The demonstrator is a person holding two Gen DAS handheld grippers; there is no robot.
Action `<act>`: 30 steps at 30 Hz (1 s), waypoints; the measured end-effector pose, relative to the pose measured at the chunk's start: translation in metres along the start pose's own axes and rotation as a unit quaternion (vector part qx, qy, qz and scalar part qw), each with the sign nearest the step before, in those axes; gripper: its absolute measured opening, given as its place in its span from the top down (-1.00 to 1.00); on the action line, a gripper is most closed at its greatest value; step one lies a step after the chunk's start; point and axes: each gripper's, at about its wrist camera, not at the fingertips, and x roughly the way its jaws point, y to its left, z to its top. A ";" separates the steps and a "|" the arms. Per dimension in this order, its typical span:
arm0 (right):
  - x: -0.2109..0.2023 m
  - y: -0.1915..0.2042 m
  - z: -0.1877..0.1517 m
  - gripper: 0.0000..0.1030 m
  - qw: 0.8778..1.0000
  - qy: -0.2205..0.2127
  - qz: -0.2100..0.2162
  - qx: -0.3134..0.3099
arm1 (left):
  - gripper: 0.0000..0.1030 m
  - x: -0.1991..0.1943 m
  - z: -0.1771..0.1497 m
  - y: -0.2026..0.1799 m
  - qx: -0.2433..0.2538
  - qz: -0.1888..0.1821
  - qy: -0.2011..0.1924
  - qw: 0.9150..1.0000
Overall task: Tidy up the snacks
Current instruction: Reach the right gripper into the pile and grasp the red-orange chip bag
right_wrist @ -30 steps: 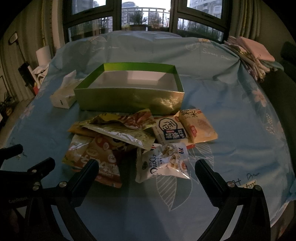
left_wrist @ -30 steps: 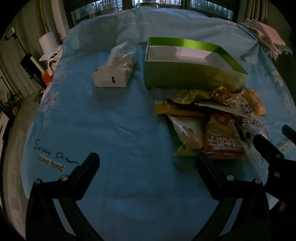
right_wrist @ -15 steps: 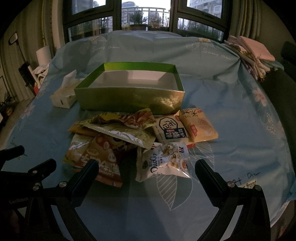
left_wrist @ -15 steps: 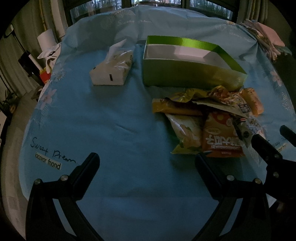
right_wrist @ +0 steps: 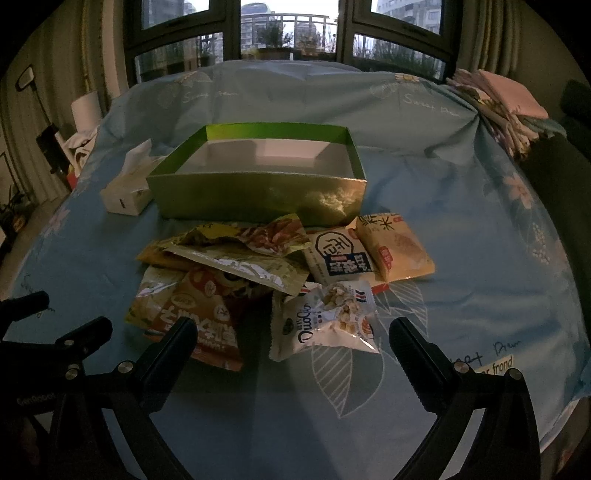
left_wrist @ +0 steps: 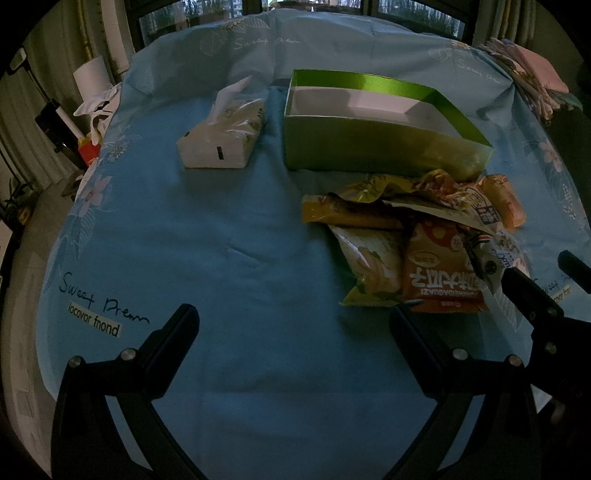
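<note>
Above snack pile [right_wrist: 280, 273], right claw [right_wrist: 291, 334] agape

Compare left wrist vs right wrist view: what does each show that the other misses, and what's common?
Left wrist only: the long orange packet at the pile's left edge in full, and the "Sweet Dream" print near the left gripper.
Right wrist only: windows, and the clear nut packet in full, lying between the open right gripper's fingers.
Both: empty green box, tissue pack, orange snack bag, blue tablecloth.
</note>
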 end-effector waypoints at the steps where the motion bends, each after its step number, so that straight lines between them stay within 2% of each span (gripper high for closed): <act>1: 0.000 -0.001 0.000 -1.00 1.000 -0.001 0.000 0.000 | -1.00 0.000 0.000 0.000 0.000 0.000 0.000 1.000; 9: 0.000 -0.008 -0.002 -1.00 1.000 0.000 0.014 0.013 | -1.00 0.001 0.001 0.005 -0.017 -0.005 0.004 1.000; 11: 0.000 -0.015 -0.003 -1.00 0.999 -0.005 0.036 0.028 | -1.00 0.001 0.001 0.007 -0.020 -0.015 0.002 1.000; 13: -0.004 -0.025 -0.003 -1.00 0.995 -0.013 0.081 0.050 | -1.00 0.000 0.002 0.008 -0.022 -0.034 0.002 0.999; 15: -0.008 -0.035 -0.005 -1.00 0.988 -0.025 0.136 0.075 | -1.00 -0.002 0.003 0.010 -0.025 -0.053 0.001 0.998; 20: -0.009 -0.052 -0.005 -1.00 0.970 -0.025 0.210 0.116 | -1.00 0.001 0.004 0.018 -0.042 -0.089 0.005 0.995; 24: -0.004 -0.059 -0.008 -1.00 0.946 -0.023 0.281 0.158 | -1.00 0.000 0.004 0.022 -0.050 -0.121 -0.001 0.991; 27: 0.003 -0.057 -0.007 -1.00 0.935 -0.002 0.308 0.174 | -1.00 -0.002 0.006 0.019 -0.039 -0.140 0.000 0.989; 30: 0.012 -0.054 -0.008 -1.00 0.928 0.018 0.318 0.194 | -1.00 -0.001 0.005 0.016 -0.034 -0.184 0.016 0.982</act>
